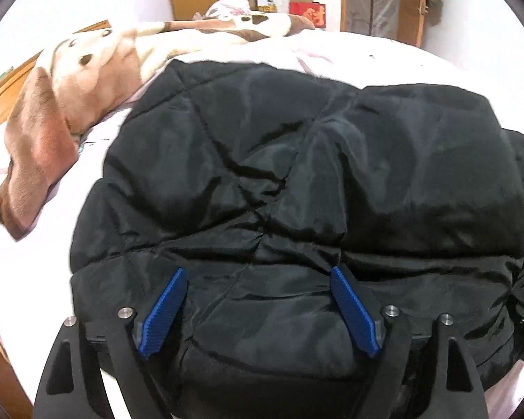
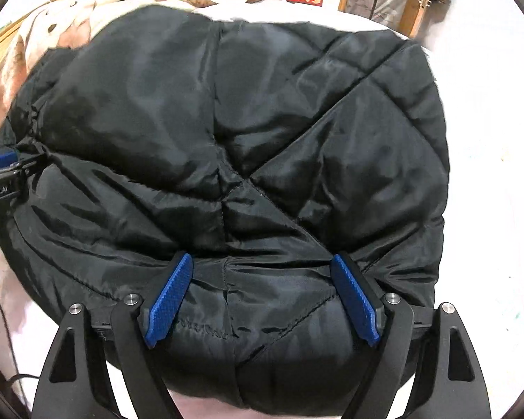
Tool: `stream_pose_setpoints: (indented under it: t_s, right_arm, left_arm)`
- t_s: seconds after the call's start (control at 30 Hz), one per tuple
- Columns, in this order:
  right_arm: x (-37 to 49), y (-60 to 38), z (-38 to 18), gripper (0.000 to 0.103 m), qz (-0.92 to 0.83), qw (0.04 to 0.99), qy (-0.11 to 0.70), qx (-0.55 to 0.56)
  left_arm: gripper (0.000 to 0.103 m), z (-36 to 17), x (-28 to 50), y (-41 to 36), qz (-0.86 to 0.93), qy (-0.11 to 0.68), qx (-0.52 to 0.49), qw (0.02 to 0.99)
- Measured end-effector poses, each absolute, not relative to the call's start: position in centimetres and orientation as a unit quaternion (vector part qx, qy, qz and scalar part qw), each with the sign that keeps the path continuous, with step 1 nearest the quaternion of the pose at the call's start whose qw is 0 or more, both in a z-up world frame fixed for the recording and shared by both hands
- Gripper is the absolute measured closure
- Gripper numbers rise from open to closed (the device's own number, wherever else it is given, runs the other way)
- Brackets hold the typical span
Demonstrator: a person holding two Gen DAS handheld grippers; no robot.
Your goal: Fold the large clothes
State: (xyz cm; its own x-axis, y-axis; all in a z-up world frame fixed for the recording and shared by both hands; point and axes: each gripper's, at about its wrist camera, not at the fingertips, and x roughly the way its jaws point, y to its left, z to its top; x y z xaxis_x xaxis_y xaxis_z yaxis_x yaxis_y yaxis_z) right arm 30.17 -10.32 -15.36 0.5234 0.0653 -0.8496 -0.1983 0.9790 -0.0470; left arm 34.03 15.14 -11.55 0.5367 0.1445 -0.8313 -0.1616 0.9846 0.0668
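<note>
My left claw [image 1: 258, 309] and right claw [image 2: 262, 298] both stand released, blue pads spread over the near edge of the folded black quilted jacket [image 1: 297, 174] on the white bed [image 1: 454, 70].

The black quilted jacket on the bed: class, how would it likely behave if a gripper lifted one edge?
The black quilted jacket would probably flop and drape, since it already lies in soft creases. Its shiny shell looks slippery, so a fold may slide open. The puffy panels suggest it is light for its bulk and springs back.
</note>
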Motion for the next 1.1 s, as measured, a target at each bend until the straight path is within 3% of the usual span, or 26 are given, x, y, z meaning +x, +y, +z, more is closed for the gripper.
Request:
stream_pose_setpoints:
  t_s: [0.5, 0.57, 1.1]
  right_arm:
    - [19.9, -10.9, -5.0, 0.021, 0.078, 0.917, 0.391, -0.006]
    - [18.2, -11.4, -4.3, 0.021, 0.074, 0.919, 0.386, -0.001]
    - [9.0, -11.7, -0.6, 0.021, 0.066, 0.935, 0.347, 0.021]
  left_arm:
    - [0.016, -2.2, 21.6, 13.5, 0.072, 0.411, -0.02, 0.908]
    - [0.012, -1.3, 20.8, 13.1, 0.074, 0.407, -0.019, 0.91]
    - [0.012, 2.9, 10.8, 9.1, 0.045, 0.384, -0.033, 0.921]
